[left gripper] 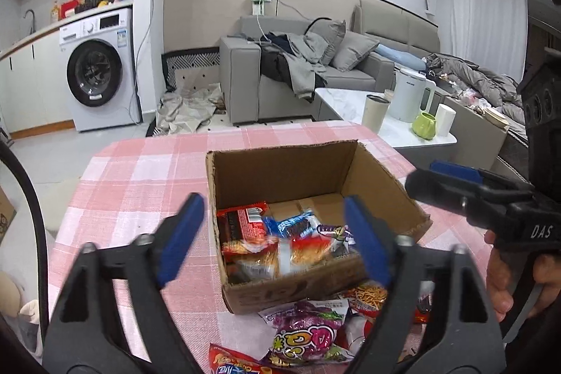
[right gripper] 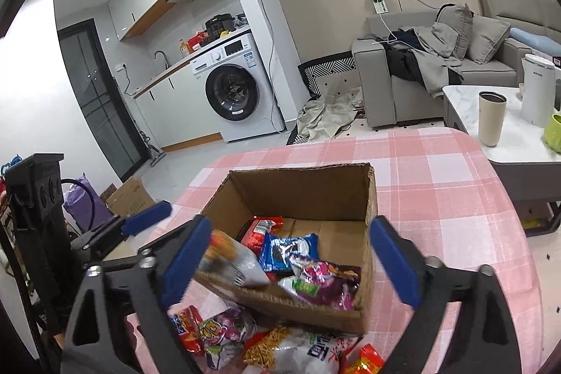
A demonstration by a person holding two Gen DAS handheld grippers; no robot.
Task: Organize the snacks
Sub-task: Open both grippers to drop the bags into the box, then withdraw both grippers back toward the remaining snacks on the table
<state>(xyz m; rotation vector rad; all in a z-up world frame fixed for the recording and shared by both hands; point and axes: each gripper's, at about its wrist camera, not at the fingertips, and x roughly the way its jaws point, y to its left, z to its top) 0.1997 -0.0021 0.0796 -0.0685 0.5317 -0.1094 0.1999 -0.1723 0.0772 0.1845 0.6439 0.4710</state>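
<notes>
Both tools spread apart, empty: left tool (left gripper: 277, 233), right tool (right gripper: 298, 263). Loose snack packets (right gripper: 266, 346) lie nearest on the pink checked tabletop (right gripper: 438, 170), against the cardboard box (right gripper: 368, 198). Box holds more packets, including a blue cookie pack (right gripper: 285, 249).

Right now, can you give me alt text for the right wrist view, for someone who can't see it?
An open cardboard box on a pink checked tablecloth holds several snack packets, including a blue cookie pack. The right hand-held gripper is open above the box's near edge, more packets lying loose in front. A washing machine and grey sofa stand behind.
</notes>
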